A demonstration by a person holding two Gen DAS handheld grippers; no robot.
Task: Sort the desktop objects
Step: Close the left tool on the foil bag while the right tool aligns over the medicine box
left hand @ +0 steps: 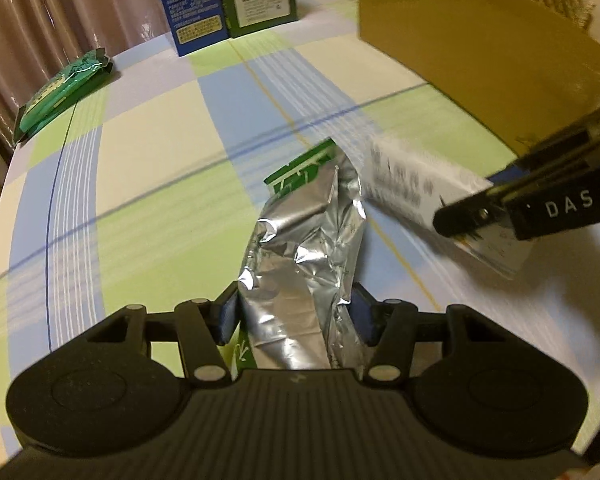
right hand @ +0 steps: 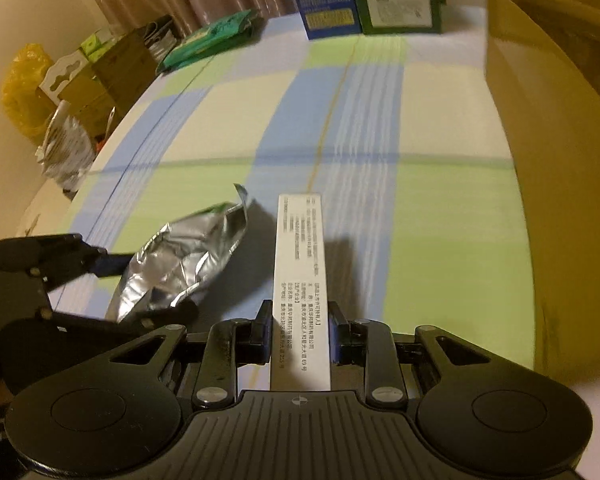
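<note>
Left gripper [left hand: 296,316]: clamped on crumpled silver foil pouch [left hand: 304,256], lifted above table [left hand: 148,168].
Right gripper [right hand: 300,334]: clamped on slim white printed box [right hand: 300,272].
Remaining: green packet [left hand: 60,92] unsorted; brown cardboard box [left hand: 472,40] likely destination.

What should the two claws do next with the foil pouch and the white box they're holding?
Probably carry both toward the cardboard box on the right: the left claw grips the foil pouch, the right claw grips the white box, both above the tablecloth.
</note>
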